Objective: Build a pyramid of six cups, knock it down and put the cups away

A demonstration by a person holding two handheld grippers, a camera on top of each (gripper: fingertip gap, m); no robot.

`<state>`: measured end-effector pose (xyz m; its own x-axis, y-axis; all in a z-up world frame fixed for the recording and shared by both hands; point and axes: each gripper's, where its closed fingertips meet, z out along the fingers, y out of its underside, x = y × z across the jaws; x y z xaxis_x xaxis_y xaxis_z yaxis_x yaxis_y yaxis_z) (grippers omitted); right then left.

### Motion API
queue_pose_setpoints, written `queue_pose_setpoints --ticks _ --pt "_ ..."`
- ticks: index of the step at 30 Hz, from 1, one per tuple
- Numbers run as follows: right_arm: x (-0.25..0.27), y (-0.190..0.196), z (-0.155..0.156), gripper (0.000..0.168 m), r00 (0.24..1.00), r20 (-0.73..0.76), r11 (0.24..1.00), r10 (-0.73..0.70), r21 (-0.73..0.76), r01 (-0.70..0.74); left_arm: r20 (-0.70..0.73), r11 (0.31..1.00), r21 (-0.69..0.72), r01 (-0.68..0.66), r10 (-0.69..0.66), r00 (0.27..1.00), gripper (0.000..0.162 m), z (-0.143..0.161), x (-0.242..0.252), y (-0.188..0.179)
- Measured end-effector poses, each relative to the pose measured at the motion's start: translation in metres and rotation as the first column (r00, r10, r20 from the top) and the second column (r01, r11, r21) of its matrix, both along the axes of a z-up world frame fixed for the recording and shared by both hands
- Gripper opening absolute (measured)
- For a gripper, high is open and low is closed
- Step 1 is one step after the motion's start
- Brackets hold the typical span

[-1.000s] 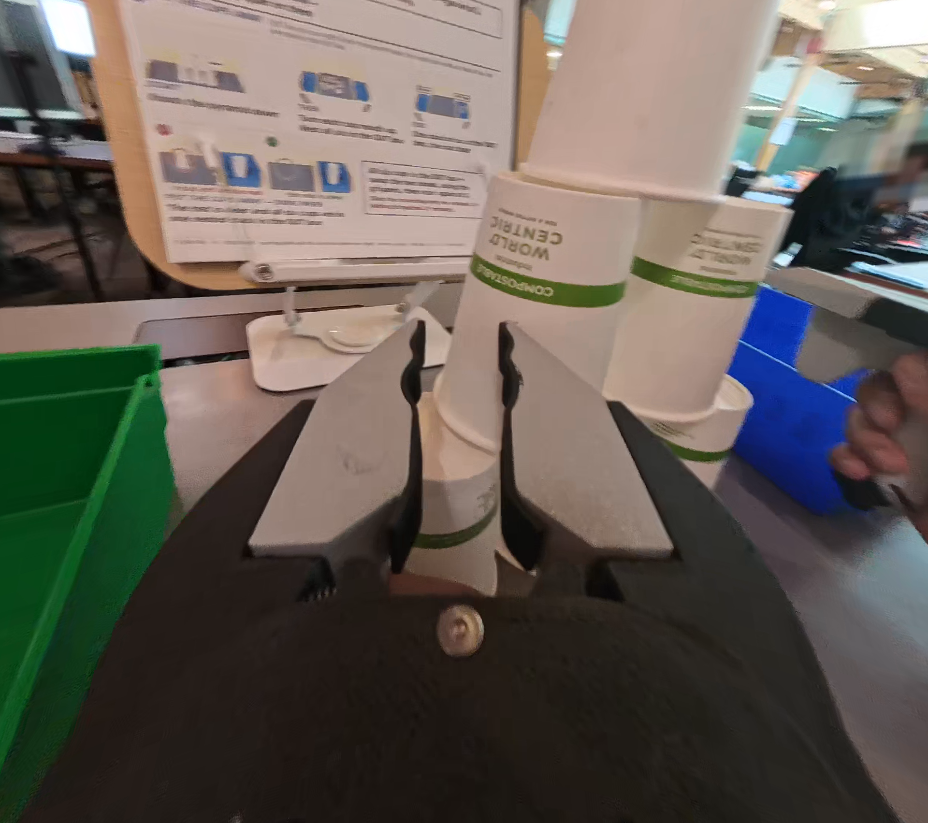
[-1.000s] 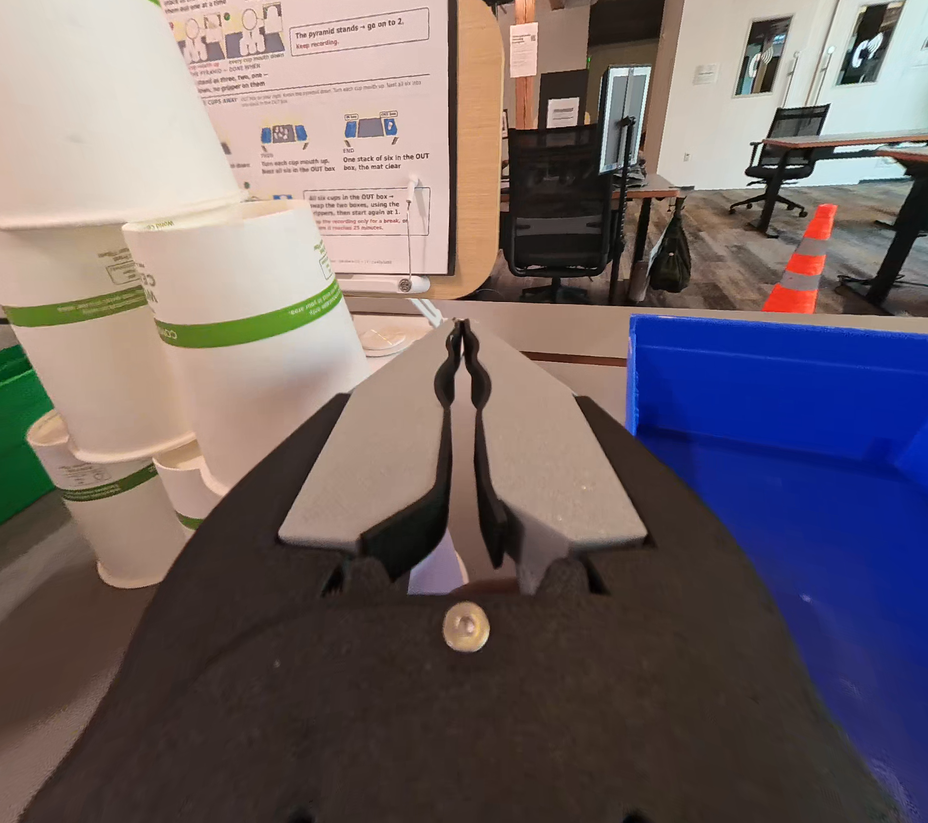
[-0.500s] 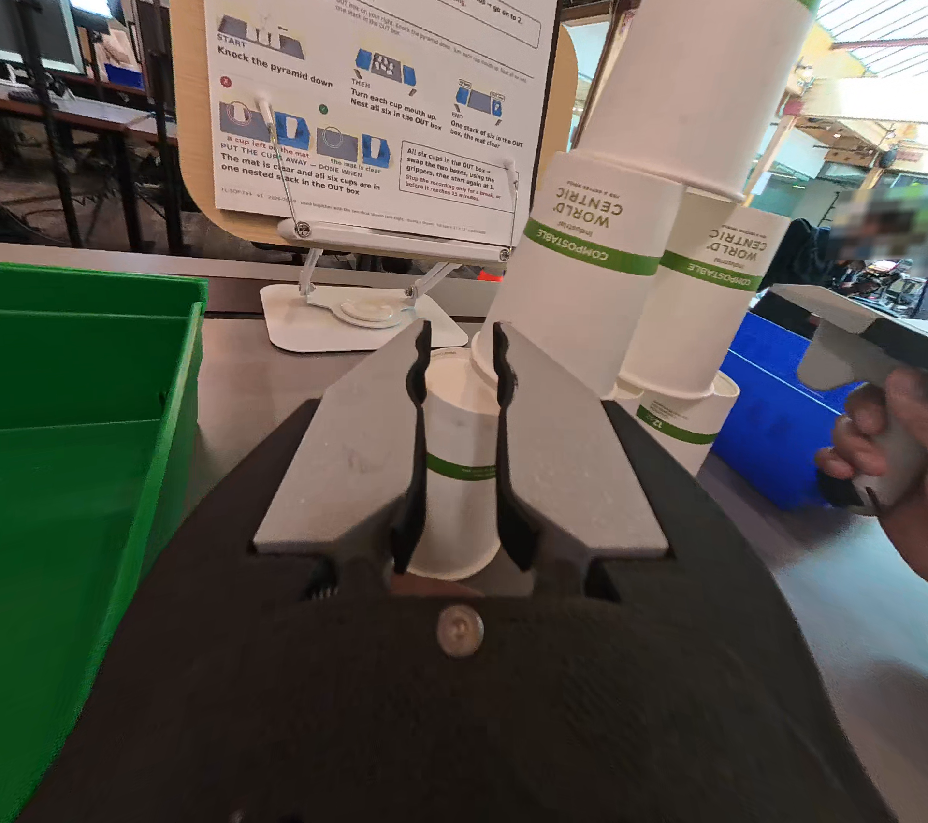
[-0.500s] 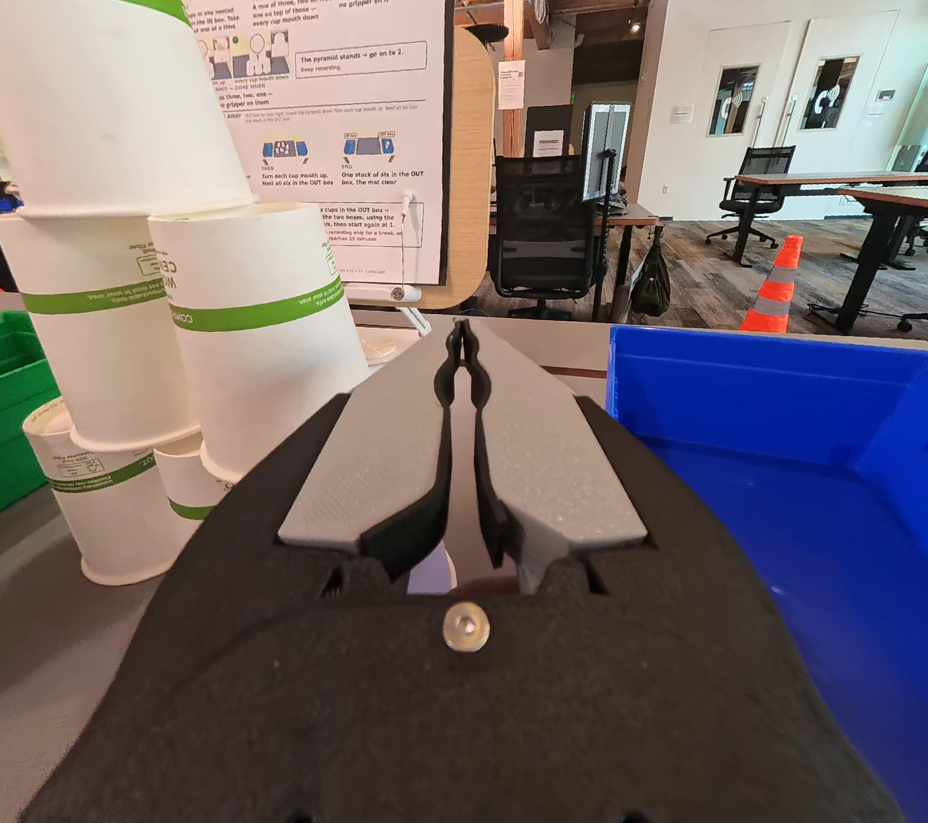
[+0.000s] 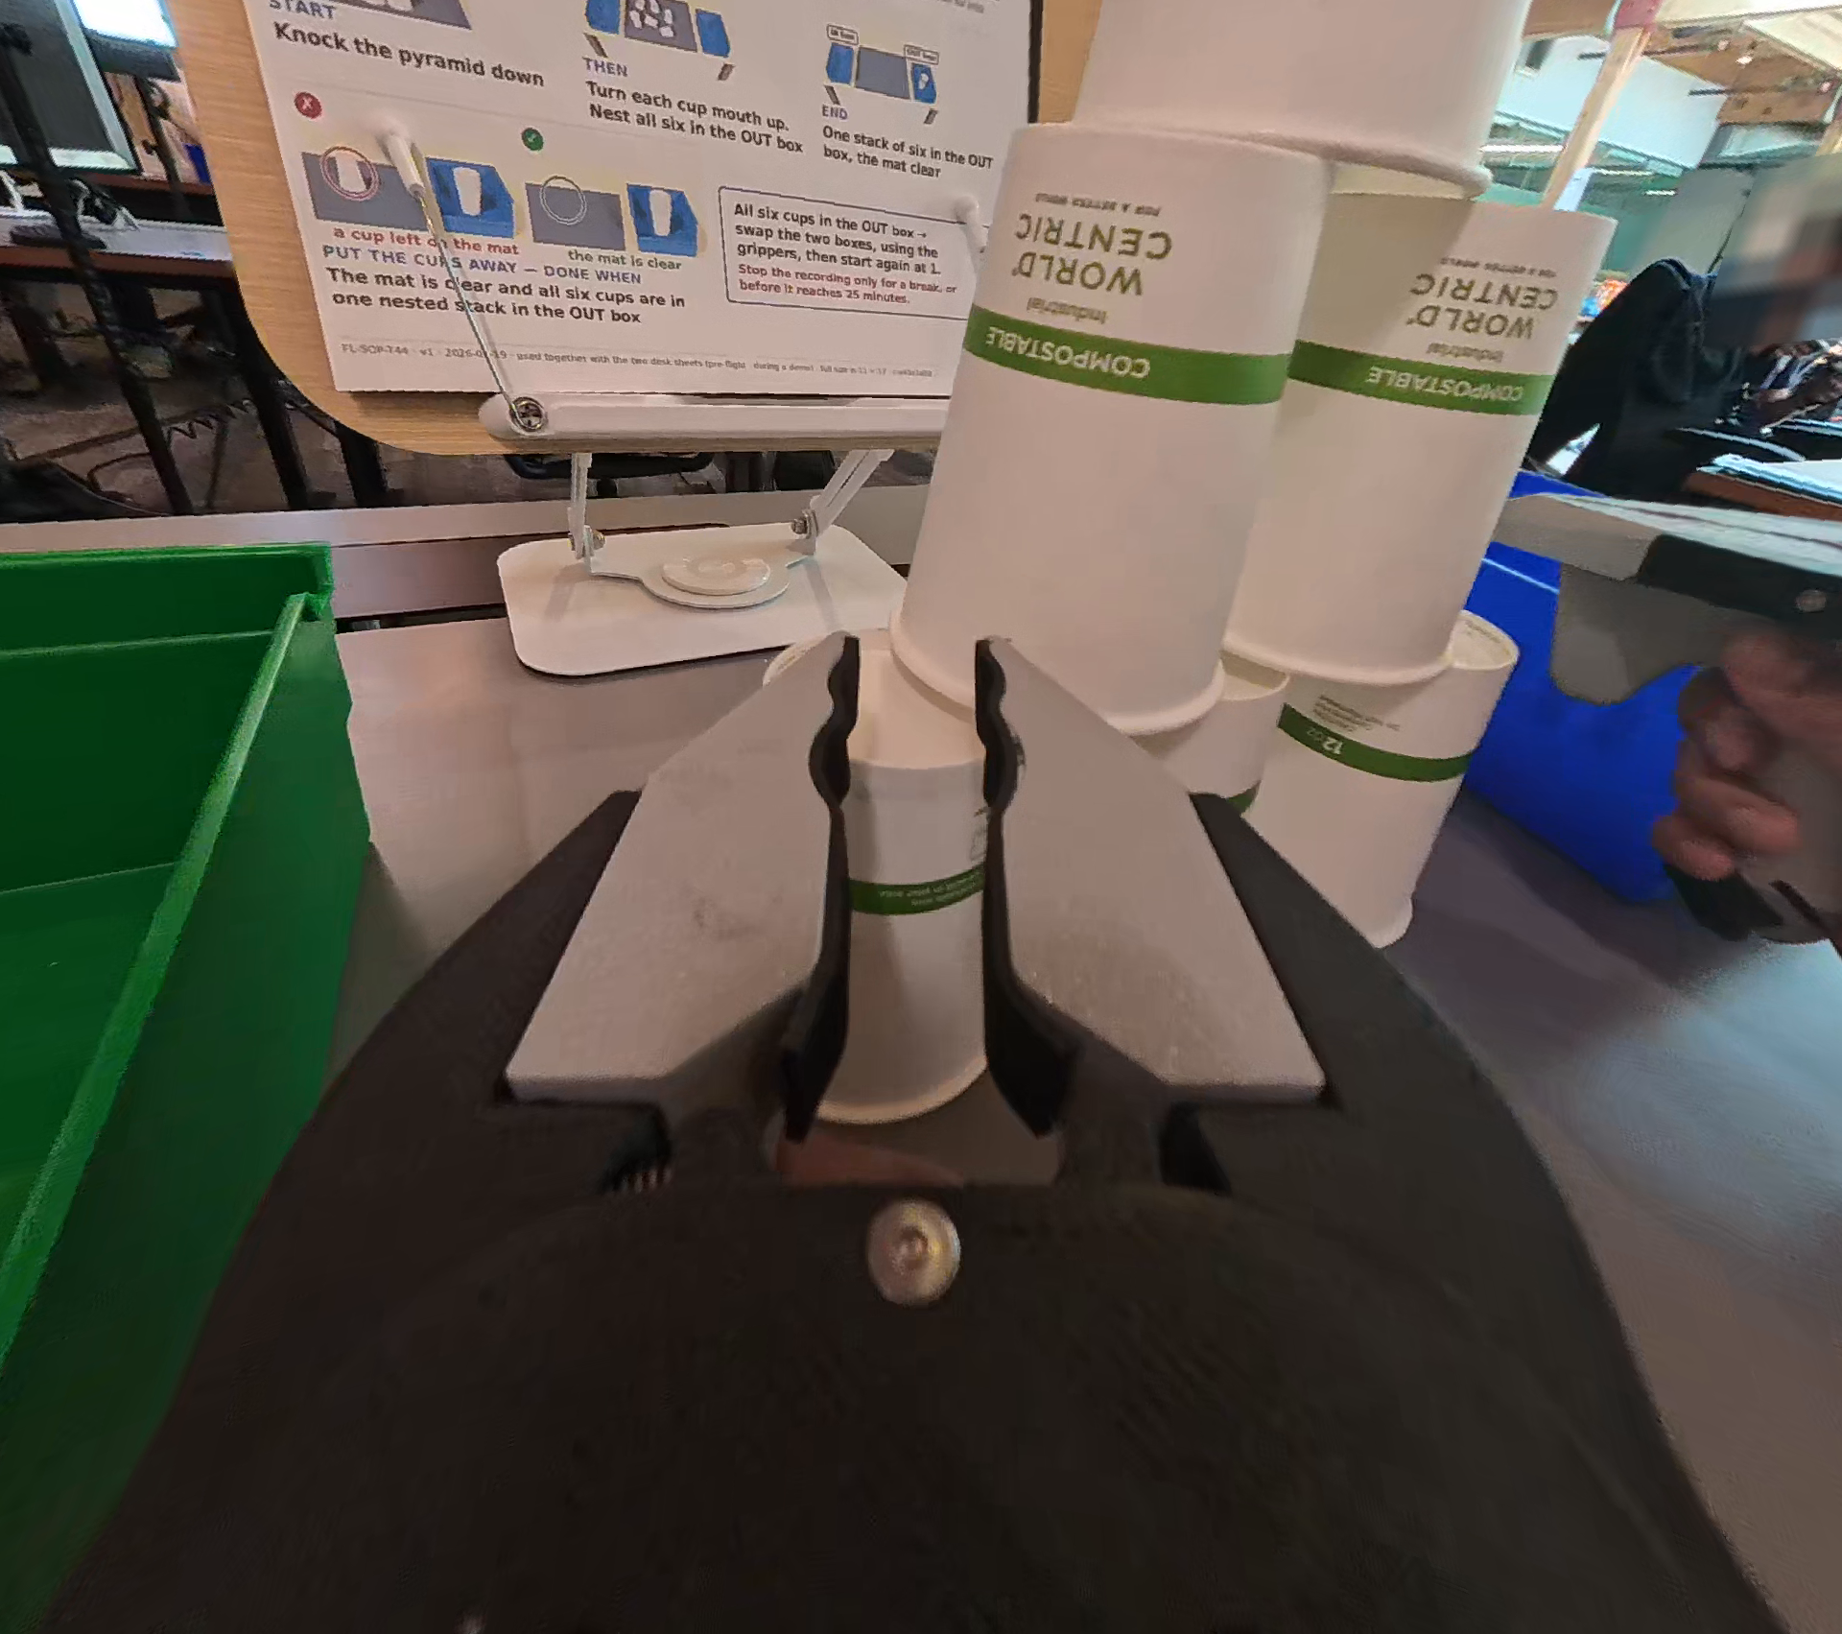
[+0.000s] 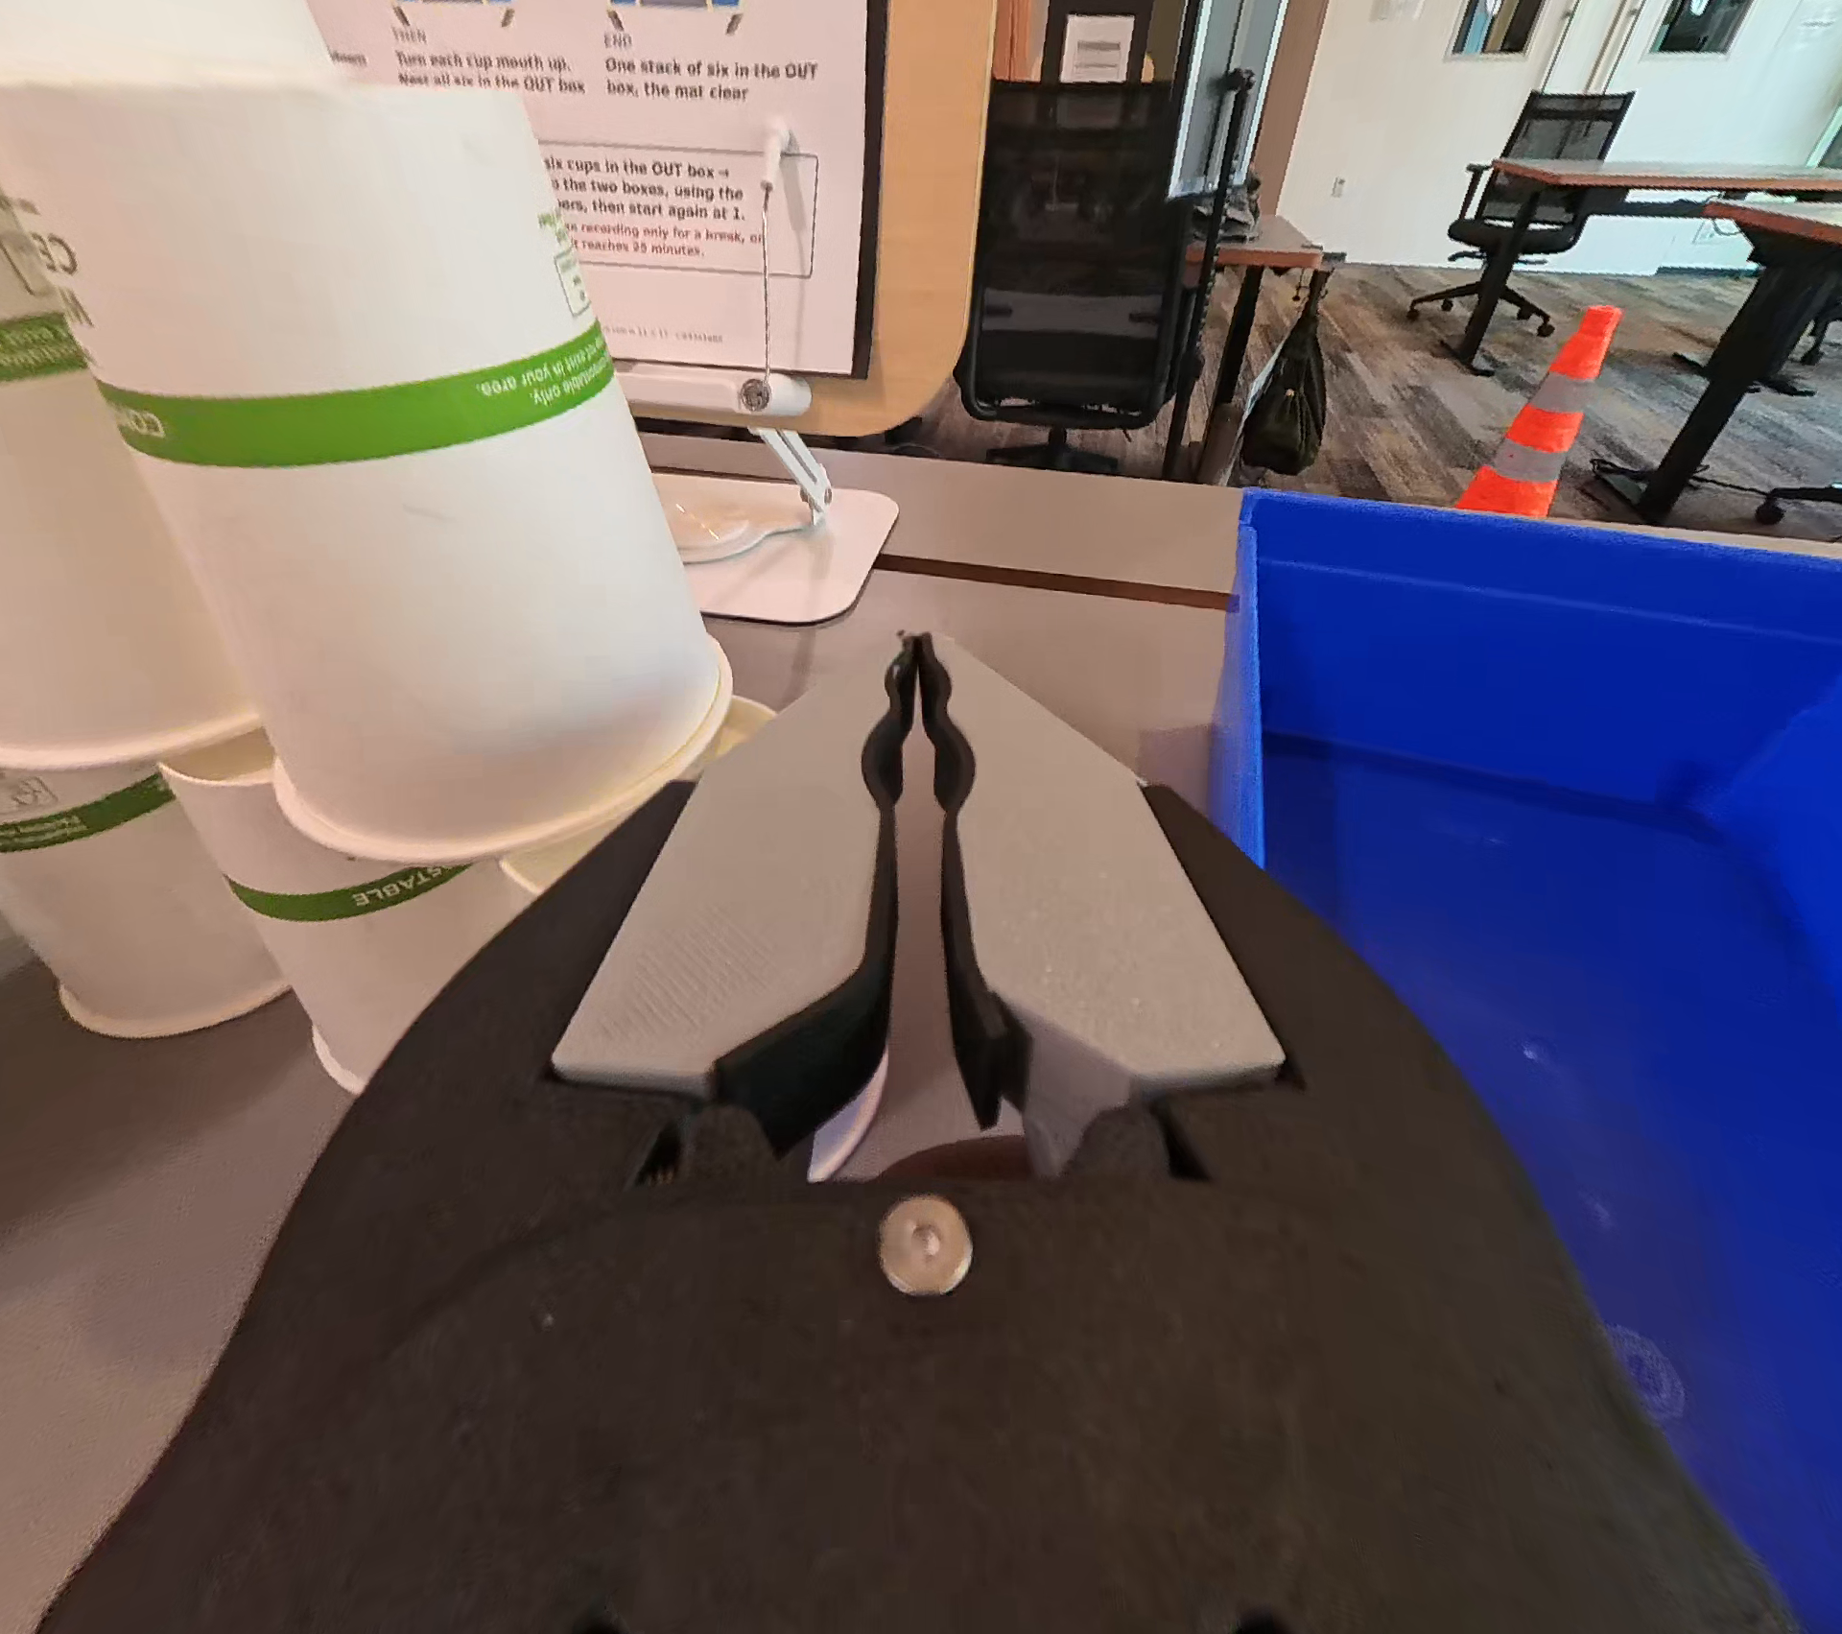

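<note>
We're pushing right claw [image 6: 919, 649] closer to pyramid [image 6: 329, 430] than a second ago, tips pressed together, holding nothing. We're keeping left claw [image 5: 912, 669] clamped round bottom-row cup [image 5: 912, 848], standing mouth down on counter [image 5: 518, 729]. Pyramid standing intact between green bin [image 5: 150, 789] and blue bin [image 6: 1535, 689], instruction sheet [image 5: 618, 91] showing behind.

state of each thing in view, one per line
left gripper: jaws either side of the left bottom cup
right gripper: shut, holding nothing
cup pyramid: standing, cups mouth down
green bin: nothing visible inside
blue bin: nothing visible inside
</note>
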<state>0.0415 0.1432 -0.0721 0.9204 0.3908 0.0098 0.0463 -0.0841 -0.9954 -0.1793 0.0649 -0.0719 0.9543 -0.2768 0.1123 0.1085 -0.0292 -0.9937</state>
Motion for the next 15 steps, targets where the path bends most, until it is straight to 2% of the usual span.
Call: queue_pose_setpoints --ticks 9,15 --pt "-0.013 0.0 -0.016 0.0 0.997 0.071 0.999 0.041 -0.037 -0.038 -0.003 1.0 0.017 0.011 -0.011 1.0 0.016 0.003 0.001 -0.002" --pt "-0.014 0.004 -0.022 0.0 0.992 0.124 0.999 0.027 -0.032 -0.024 -0.008 0.989 0.036 0.146 -0.145 0.989 0.011 0.005 0.025 -0.01"
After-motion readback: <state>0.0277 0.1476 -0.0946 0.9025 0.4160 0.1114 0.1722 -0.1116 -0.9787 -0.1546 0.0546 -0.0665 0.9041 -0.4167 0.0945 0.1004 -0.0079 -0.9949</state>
